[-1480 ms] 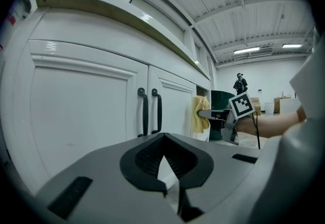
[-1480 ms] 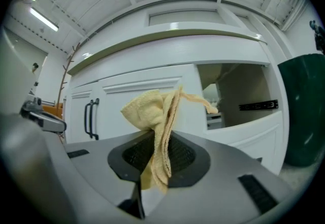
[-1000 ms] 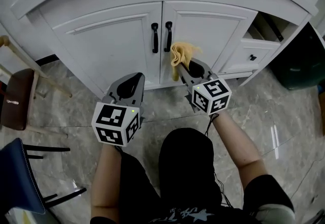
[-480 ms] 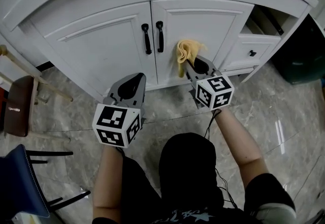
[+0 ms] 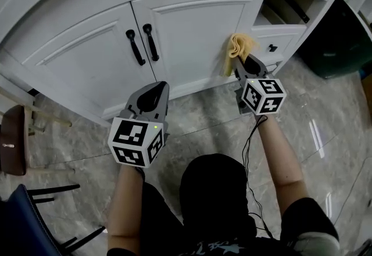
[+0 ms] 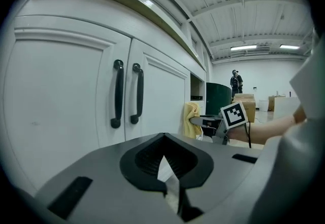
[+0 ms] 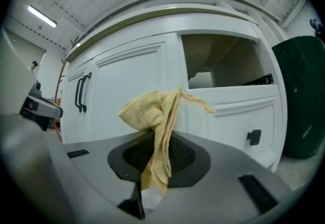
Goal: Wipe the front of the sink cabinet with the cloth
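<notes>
Cloth [image 5: 239, 49] — yellow terry, bunched, judged soft, light and floppy. It is pinched by its lower folds in the right gripper [image 5: 243, 63] jaws, apparently touching the sink cabinet [image 5: 192, 28] at the right door's edge. Left gripper [image 5: 154, 89] jaws pressed together — empty.

Grey marble floor [image 5: 325, 133]. Dark green bin [image 5: 334, 40] at far right. Brown stool [image 5: 11, 140] at left edge, blue chair [image 5: 20, 223] nearer, lower left. Cardboard boxes [image 6: 246, 102] far back.
</notes>
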